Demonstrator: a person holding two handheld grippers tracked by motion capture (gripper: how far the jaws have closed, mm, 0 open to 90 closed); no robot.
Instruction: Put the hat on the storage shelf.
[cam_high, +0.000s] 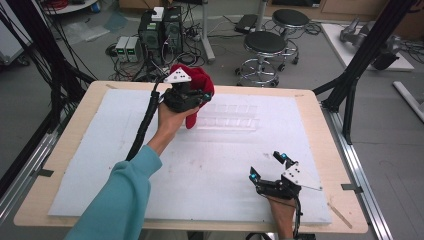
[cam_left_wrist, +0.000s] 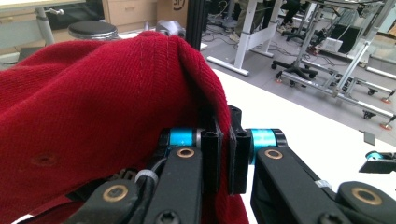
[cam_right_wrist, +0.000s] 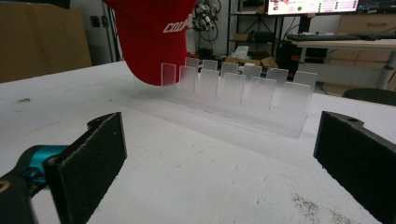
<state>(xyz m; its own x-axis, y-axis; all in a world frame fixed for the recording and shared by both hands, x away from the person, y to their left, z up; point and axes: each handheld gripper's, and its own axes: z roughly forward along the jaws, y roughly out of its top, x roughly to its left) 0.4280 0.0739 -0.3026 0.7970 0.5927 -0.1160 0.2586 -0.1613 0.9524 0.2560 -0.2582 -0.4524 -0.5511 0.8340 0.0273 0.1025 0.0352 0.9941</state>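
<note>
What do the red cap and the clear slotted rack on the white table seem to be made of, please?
Red cap: woven fabric, probably cotton twill, matte; fine diagonal ribbing, stitched seams and an eyelet show.
Clear slotted rack: likely acrylic or similar plastic, frosted and translucent; upright tabs let the background show through faintly.

A clear slotted rack (cam_high: 231, 118) stands upper centre of the surface (cam_high: 210, 170), red cap (cam_high: 196, 85) hanging at its left end; bare foam lies below

Grey floor, two black stools (cam_high: 265, 42), computer towers (cam_high: 161, 30), tangled cables
</note>
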